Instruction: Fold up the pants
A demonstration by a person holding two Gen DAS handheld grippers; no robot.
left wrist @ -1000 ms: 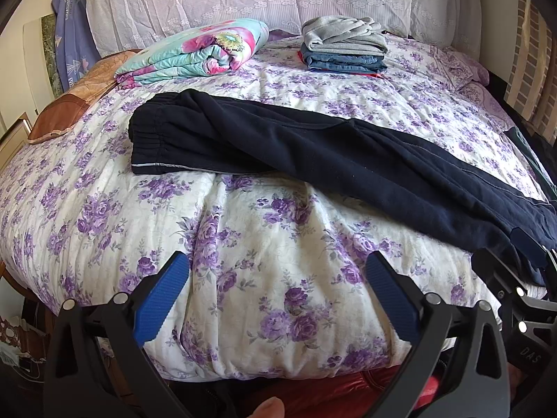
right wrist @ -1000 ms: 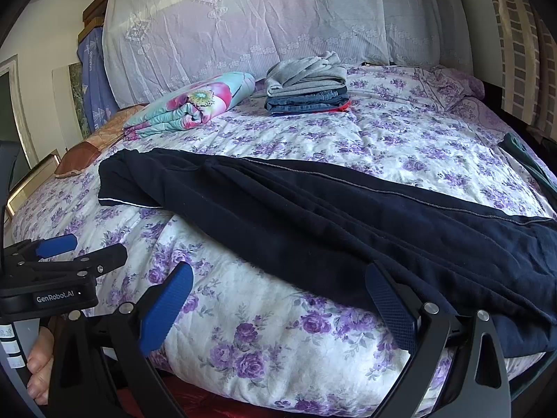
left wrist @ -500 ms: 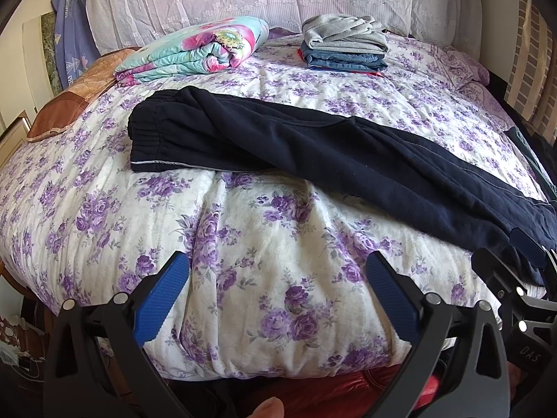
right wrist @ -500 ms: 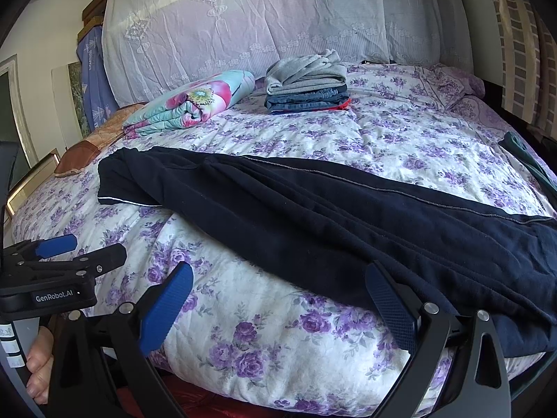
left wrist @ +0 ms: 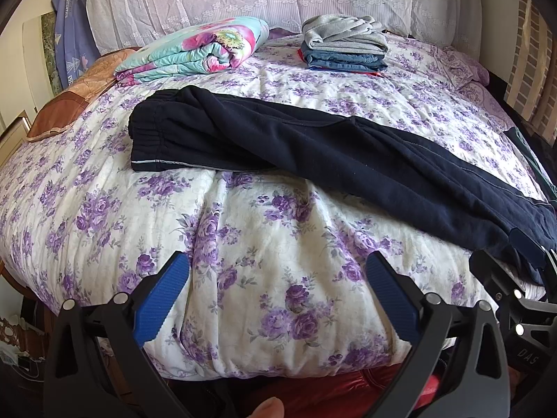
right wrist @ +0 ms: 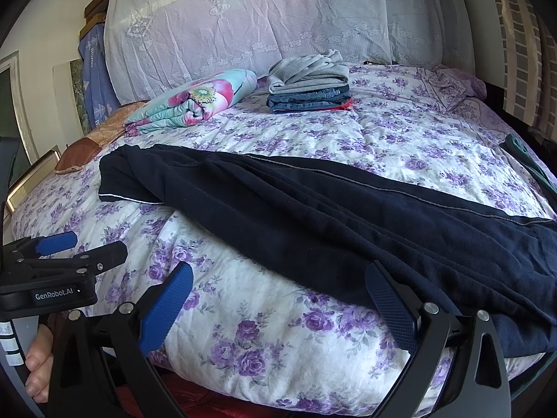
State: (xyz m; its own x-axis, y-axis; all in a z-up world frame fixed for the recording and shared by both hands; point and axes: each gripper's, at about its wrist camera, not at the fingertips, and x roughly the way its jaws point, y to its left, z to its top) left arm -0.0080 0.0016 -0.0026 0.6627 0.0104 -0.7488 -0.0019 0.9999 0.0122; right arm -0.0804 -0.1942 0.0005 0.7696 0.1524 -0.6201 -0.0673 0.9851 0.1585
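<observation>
Dark navy pants [left wrist: 330, 160] lie lengthwise across the bed [left wrist: 243, 244], waistband at centre left, legs running to the right edge. Left hand-held gripper [left wrist: 278, 278]: wide open, empty. Right hand-held gripper [right wrist: 278, 292]: wide open, right finger against the pants.

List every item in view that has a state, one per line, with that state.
left gripper: open, empty, at near bed edge
right gripper: open, empty, beside the pants
dark pants: laid out lengthwise, not yet folded across
floral blanket: folded
clothes stack: folded, piled near the headboard
</observation>
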